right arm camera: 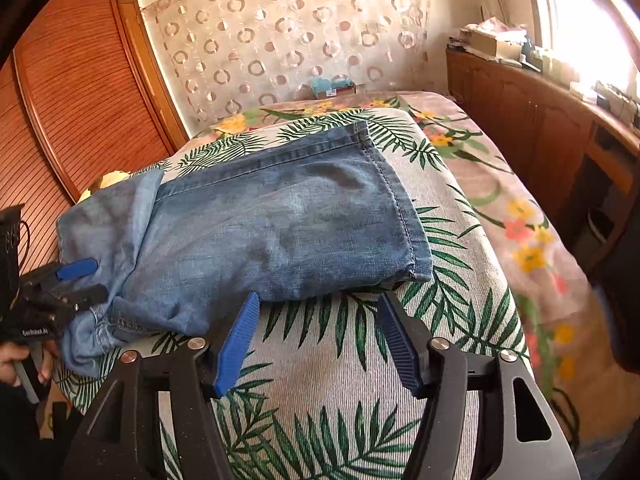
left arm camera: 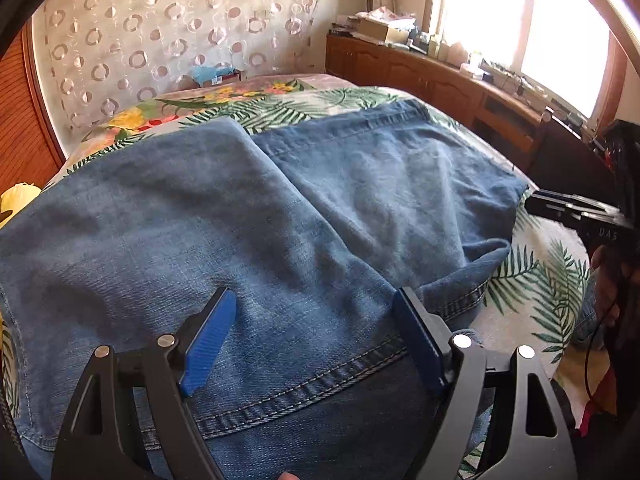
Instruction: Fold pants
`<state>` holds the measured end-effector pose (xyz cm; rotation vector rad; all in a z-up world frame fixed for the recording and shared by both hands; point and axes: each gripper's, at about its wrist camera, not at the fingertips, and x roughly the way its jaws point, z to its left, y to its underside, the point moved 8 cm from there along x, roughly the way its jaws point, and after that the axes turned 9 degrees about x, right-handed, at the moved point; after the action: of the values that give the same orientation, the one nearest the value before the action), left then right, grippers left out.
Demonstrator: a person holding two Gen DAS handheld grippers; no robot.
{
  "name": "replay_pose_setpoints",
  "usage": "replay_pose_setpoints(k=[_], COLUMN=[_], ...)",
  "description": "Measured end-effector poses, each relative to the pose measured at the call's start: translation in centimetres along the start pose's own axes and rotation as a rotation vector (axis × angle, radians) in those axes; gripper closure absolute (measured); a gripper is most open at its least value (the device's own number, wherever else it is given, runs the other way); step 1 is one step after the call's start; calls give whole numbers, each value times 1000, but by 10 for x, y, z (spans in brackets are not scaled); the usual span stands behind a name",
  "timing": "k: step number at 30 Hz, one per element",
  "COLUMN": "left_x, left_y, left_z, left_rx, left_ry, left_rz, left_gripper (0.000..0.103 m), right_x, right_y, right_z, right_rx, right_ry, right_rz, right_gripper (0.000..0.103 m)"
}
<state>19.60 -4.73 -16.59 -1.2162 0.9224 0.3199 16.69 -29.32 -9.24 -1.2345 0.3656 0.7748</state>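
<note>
The blue denim pants (right arm camera: 256,232), folded into a thick oblong, lie on a bed spread with a grey cover printed with green palm leaves (right arm camera: 320,412). In the right wrist view their long axis runs across the bed, from the side by the brown slatted wardrobe (right arm camera: 80,92) toward the side by the brown wooden cabinet (right arm camera: 532,120). A stitched hem lies along the far edge, and the bunched end points to the wardrobe side.

The left gripper (left arm camera: 314,300) hangs over the denim near a stitched hem, its blue pads spread wide with cloth beneath them but not pinched. The right gripper (right arm camera: 316,300) hovers just off the pants' near edge, jaws released, only leaf-print cover between them.

How many layers the fold has cannot be told. The bunched end is partly hidden behind the left gripper in the right wrist view.
</note>
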Motion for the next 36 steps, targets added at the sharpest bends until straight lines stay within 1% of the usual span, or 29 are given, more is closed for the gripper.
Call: replay_pose_setpoints(k=[5,9,15,19,24,29,36], left_x=[3,3,1,1,0,1,0], left_y=[2,4,6,6,9,11,12], left_z=[-1,-6,-3,-3,-4,0,-2], left_rx=[7,38,18,9,-1,-24,-13], left_ry=[-17,-58,-58,-75,-97,-89,-97], left_rz=[7,4,3,7,9,11,14], left_gripper=[22,22,22,22,22,22,22], right_x=[10,14,22,26,27,28,31], right_y=[-3,-4,-11,-16,-19,-24,-29], right_z=[-2,-3,-9,-13,-14,-14,-16], right_rx=[12,18,32,38,56,56,64], right_ry=[11,27,41,57,51,55,60], right_rz=[9,10,12,15,22,21,24], right_gripper=[37,37,37,37,37,37,37])
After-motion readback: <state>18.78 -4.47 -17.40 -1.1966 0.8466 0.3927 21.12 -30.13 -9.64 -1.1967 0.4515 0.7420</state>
